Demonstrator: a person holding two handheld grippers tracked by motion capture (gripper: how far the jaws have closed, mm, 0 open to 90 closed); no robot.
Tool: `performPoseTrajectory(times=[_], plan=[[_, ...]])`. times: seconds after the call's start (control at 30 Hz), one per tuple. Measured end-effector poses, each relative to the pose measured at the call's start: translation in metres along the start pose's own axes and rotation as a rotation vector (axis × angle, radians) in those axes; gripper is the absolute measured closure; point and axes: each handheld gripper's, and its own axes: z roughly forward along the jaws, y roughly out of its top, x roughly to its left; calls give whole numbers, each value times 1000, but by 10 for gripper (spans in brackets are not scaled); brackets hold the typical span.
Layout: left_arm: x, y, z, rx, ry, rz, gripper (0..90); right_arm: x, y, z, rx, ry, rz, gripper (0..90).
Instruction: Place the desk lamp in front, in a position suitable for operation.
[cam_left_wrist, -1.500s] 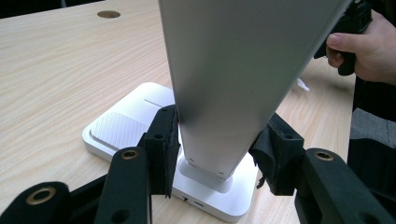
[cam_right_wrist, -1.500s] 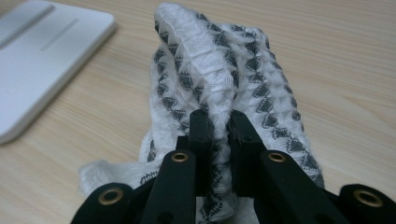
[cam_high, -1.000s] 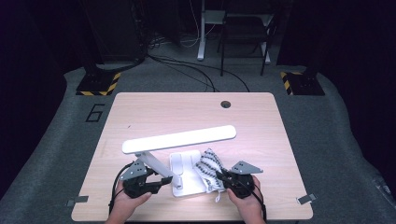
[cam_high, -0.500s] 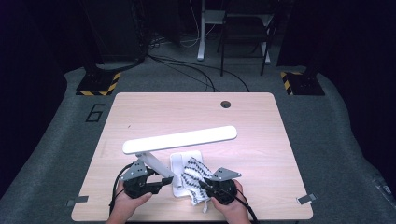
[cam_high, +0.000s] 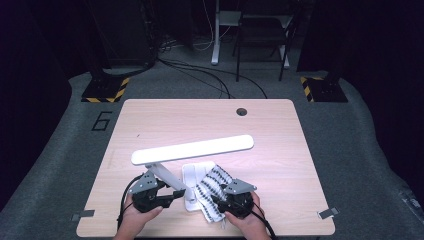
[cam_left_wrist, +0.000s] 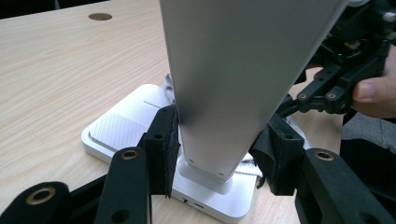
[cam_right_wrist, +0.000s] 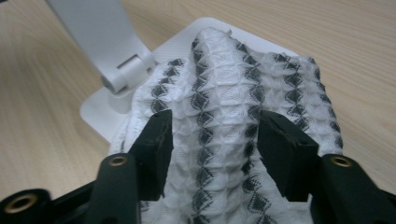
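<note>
Down at the near edge of the table, the left gripper squeezes the slanted arm of the white desk lamp. In the left gripper view its two black pads press on both sides of the lamp arm, low down, just above the hinge on the lamp base. The right gripper sits over the cloth, a white rag with rows of dark diamonds. Its jaws have just been opening. In the right gripper view they stand wide, with a raised fold of the cloth between them, and the pads rest at the sides of the fold without pinching it. The cloth lies partly on the flat white base and partly on the wood beside it. It is a long strip that runs from the right gripper up and away toward the far right. The lamp stands at the near middle of the table. Its long light bar lies level and stretches from left to right, with the right end a bit farther away. The arm leans up from the base toward the left end of the bar.
</note>
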Motion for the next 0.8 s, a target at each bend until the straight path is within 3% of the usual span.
performPoseTrajectory(times=[0.27, 0.53, 0.67, 0.8], plan=[[0, 0, 0, -1, 0, 2, 538, -9, 0, 10, 18, -49, -8, 341], [0, 0, 0, -2, 0, 2, 538, -11, -1, 24, 58, -32, 18, 259], [0, 0, 0, -4, -2, 1, 537, -10, -1, 26, 57, -29, 28, 259], [0, -1, 0, -7, -1, 1, 537, -12, -2, 27, 55, 0, 59, 325]])
